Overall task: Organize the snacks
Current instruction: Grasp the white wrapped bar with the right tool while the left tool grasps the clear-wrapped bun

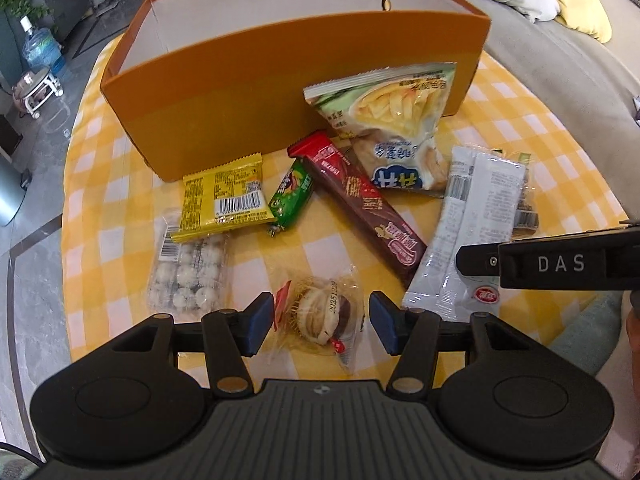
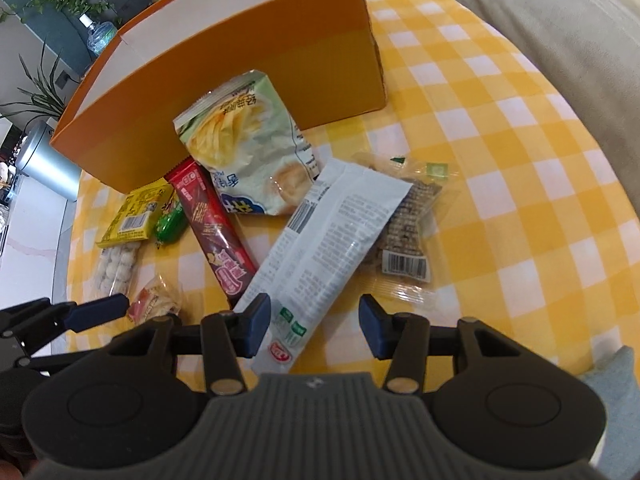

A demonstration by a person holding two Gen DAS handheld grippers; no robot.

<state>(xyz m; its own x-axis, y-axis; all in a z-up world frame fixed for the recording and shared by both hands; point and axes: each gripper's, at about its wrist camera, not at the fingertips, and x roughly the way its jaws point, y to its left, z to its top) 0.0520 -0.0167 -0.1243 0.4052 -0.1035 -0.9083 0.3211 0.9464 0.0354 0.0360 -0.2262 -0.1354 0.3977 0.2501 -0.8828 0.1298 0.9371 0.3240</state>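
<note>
A clear-wrapped round cake (image 1: 320,322) is framed between the spread blue pads of the left gripper (image 1: 320,326), with neither pad seen pressing on it. A long white sachet (image 2: 320,256) lies with its near end between the equally spread pads of the right gripper (image 2: 314,326), again untouched as far as can be told. Both packets rest on the yellow checked tablecloth (image 2: 500,160).

Beyond the left tongs are spread a tray of white balls (image 1: 188,276), a yellow packet (image 1: 226,200), a small green sweet (image 1: 290,196) and a brown wafer bar (image 1: 360,204). A pale chip bag (image 1: 384,120) leans on the orange box (image 1: 280,92), which stands open at the far side and appears empty.

The grasps are judged best made low and square: the cake pinched across its wrapper without being crushed, the sachet taken nearer its middle so it is not left to droop. The seed bar (image 2: 408,236) tucked under the sachet's far edge could be dragged along.
</note>
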